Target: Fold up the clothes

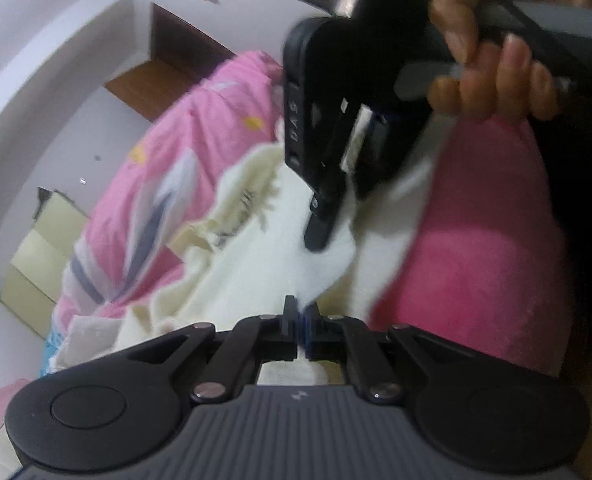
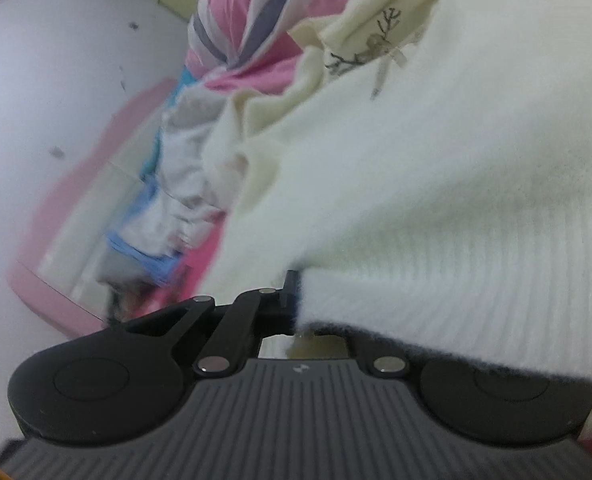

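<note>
Both grippers pinch the cream fuzzy knit sweater (image 1: 256,264) lifted over the pink-quilted bed (image 1: 200,152): left gripper (image 1: 300,322) clamped on its near edge, right gripper (image 1: 319,236) clamped just beyond, w/ cloth trailing away twd the bed's far side.

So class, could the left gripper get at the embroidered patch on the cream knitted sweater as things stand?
Probably not yet: the left gripper is shut on the cream knitted sweater, and the embroidered patch lies beyond, beside the right gripper.
</note>
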`<act>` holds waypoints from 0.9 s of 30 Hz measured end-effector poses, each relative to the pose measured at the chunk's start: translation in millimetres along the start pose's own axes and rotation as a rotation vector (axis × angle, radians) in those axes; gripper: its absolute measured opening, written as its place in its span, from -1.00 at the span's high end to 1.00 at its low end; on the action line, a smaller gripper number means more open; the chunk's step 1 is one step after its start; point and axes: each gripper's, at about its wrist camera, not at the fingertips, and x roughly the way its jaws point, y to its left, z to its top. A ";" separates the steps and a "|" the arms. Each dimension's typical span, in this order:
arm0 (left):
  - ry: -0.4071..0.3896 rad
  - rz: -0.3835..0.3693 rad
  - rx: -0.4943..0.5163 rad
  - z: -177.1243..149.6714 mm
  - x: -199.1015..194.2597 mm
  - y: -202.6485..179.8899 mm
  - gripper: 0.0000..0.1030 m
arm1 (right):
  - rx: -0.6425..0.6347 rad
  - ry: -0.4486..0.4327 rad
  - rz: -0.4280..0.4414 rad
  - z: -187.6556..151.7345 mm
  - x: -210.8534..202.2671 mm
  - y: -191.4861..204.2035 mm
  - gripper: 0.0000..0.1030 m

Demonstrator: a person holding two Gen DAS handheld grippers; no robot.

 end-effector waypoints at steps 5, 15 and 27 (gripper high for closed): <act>0.015 -0.005 0.018 -8.1 4.1 -4.2 0.94 | -0.036 0.003 -0.018 -4.5 -9.4 -2.9 0.99; 0.021 -0.024 0.024 -8.7 3.5 1.3 0.93 | 0.038 0.033 -0.082 -5.4 -79.8 -16.6 0.61; 0.052 -0.018 -0.049 -4.5 0.3 6.2 0.83 | -0.611 0.038 -0.176 -32.9 -52.3 80.6 0.62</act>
